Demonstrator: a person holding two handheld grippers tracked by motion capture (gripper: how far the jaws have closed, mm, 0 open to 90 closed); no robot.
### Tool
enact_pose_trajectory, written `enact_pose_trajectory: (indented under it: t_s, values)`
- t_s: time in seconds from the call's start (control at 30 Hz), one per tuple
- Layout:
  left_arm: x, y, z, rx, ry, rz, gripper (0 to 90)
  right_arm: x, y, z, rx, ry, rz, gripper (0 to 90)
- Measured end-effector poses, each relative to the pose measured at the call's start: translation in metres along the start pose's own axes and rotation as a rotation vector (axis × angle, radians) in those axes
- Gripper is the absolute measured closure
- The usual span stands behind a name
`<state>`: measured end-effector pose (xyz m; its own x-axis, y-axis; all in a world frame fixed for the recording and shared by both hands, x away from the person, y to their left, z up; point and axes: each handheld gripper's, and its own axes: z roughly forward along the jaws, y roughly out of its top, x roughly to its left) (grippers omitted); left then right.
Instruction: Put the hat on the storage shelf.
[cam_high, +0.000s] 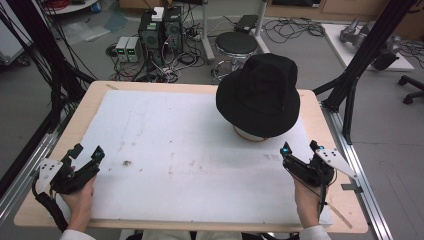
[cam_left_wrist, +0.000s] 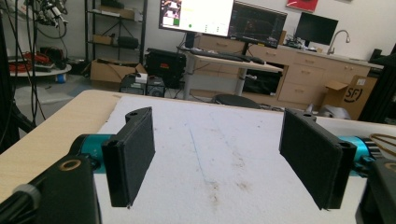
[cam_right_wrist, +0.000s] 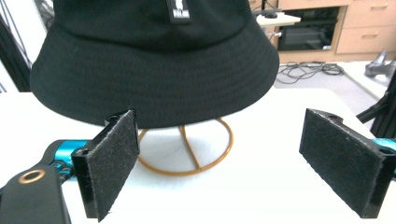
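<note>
Hands at the near edge of the surface (cam_high: 40, 165) each hold a claw, and we see them from above. Our left claw (cam_high: 86, 153) rests at the near left, on the edge of the white mat (cam_high: 165, 150) that covers most of the wooden top; its jaws stand wide apart with nothing between them. Our right claw (cam_high: 299, 148) sits at the near right, also gaping wide and holding nothing.

In the left gripper view, the mat between the black pads shows faint brown stains (cam_left_wrist: 219, 186).

Just beyond the right claw, a black bucket hat (cam_high: 259, 93) sits on a gold wire stand (cam_right_wrist: 187, 149), whose ring base rests on the mat. In the right gripper view the hat's brim hangs just past the pads, not touching them, and a small label (cam_right_wrist: 178, 10) shows on the crown.

Past the far edge, a round stool (cam_high: 236, 44), computer boxes (cam_high: 160, 30) and loose cables lie on the floor.
</note>
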<state>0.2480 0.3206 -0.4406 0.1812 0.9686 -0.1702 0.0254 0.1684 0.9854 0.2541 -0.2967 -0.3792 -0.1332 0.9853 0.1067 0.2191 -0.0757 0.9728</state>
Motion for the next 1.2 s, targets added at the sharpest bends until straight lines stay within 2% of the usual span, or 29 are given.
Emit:
enact_pose_trajectory:
  t_s: [0.2,0.53,0.57,0.63,0.73,0.8,0.87,0.9,0.97,1.1,1.2]
  values:
    - [0.0,0.0,0.0,0.0,0.0,-0.002,26.8,-0.009,-0.014,-0.002,0.031,-0.024,0.012,11.3]
    - [0.0,0.0,0.0,0.001,0.001,-0.001,26.8,-0.007,-0.037,0.003,0.077,-0.015,0.011,11.2]
    - [0.0,0.0,0.0,-0.001,0.001,-0.003,26.8,-0.007,-0.039,0.003,0.071,-0.017,0.014,11.2]
    - [0.0,0.0,-0.001,-0.001,0.001,-0.003,26.8,-0.004,-0.044,0.0,0.04,-0.032,-0.021,11.2]
    - [0.001,0.0,-0.001,-0.003,0.002,-0.004,26.8,-0.003,-0.05,-0.004,0.024,-0.031,-0.039,11.2]
    - [0.001,0.0,-0.001,-0.003,0.002,-0.005,26.8,-0.002,-0.051,-0.005,0.015,-0.033,-0.038,11.2]
    - [0.0,0.0,-0.001,-0.003,-0.002,-0.011,26.8,-0.002,-0.053,-0.009,-0.013,-0.037,-0.044,11.2]
    - [0.0,-0.001,0.0,-0.002,-0.005,-0.011,26.8,0.0,-0.054,-0.013,-0.055,-0.046,-0.046,11.2]
    - [-0.002,-0.002,0.001,0.004,-0.013,-0.008,26.8,0.003,-0.055,-0.018,-0.091,-0.048,-0.036,11.3]
    - [-0.005,-0.002,0.003,0.008,-0.025,-0.001,26.8,0.005,-0.055,-0.02,-0.112,-0.052,-0.043,11.3]
    - [-0.005,-0.002,0.003,0.01,-0.027,0.001,26.8,0.003,-0.057,-0.016,-0.1,-0.05,-0.047,11.3]
